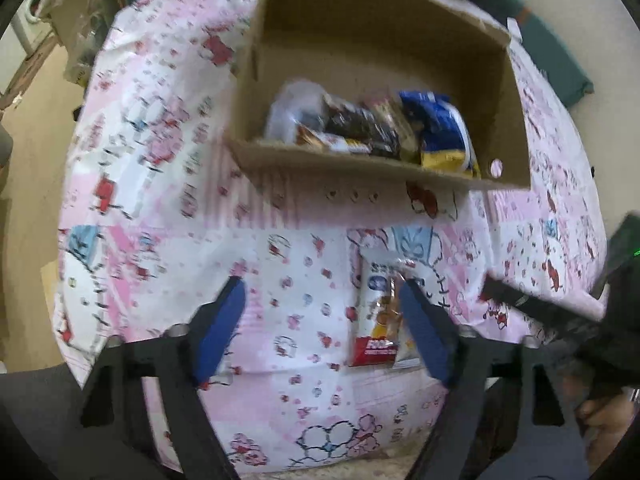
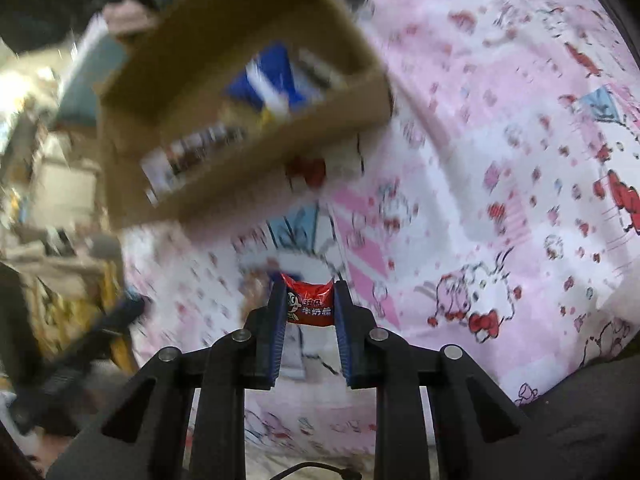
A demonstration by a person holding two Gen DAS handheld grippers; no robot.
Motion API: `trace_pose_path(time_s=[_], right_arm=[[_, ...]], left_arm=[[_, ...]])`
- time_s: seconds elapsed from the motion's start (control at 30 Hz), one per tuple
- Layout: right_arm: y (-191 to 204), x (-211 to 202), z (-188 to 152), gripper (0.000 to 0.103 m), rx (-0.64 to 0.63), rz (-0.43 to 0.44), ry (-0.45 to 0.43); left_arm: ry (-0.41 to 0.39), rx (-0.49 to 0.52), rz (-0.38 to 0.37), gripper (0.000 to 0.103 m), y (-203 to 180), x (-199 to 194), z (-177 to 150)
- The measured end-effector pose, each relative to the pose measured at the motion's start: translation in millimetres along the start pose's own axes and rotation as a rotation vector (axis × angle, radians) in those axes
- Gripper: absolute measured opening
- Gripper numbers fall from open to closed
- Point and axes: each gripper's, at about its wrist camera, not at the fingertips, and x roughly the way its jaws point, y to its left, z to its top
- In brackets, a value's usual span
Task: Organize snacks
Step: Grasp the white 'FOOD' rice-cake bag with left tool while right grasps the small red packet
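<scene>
- The right gripper is clamped on a small red candy packet with a cartoon face and white lettering; the blue pads press its two sides and the packet hangs clear of the cloth.
- This packet looks light and soft, a crinkly foil or plastic pouch. My guess is that it gives under the pads rather than resisting, so a pinch across its middle, as here, should hold. The glossy film may be slippery, and a grip at a thin sealed edge could slide off.
- The left gripper stands open, jaws wide apart with nothing between them, pointing down at the pink and white cartoon-print cloth.
- Just beside its right finger lies a flat white snack packet with a red band at the bottom, resting on the cloth.
- That packet also looks thin and light, probably with brittle contents; taking it across its narrow width, near the middle, seems safer than at a corner, and hard squeezing might crush what is inside.
- The open cardboard box sits on the cloth beyond both grippers, already holding a blue and yellow bag and several dark wrappers, blurred in both views.
- Judging by this, both loose packets belong in that box.
</scene>
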Motion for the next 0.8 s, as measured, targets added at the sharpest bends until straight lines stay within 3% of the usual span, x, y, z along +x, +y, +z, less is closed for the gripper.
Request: trace_pose_path(time_s=[0.13,0.23,0.57,0.63,0.8], right_arm=[[-10.7,-13.9,4.2,0.024,0.050,0.077,-0.029],[-15.6,-17.8,2.4,0.024,0.056,0.097,-0.018],[-1.0,-11.7,-0.1,0.024,0.021,0.155,0.009],[-1.9,-10.9,1.1,0.024,0.026,0.161,0.012],[-1.8,-12.5,3.7,0.024,0.028,0.172,0.009]], left_arm=[[0.090,-0.037,0.018,0.059,-10.0,34.6,-5.2],[0.145,-0.020,0.046,0.059,-20.4,57.4,-14.4],[0.179,0.053,0.102,0.058,-54.7,82.9,-23.9],[0.166,0.090,0.123,0.028,-61.1,85.6,-25.1],[0.159,0.127,0.144,0.028,-62.1,81.8,-28.2]])
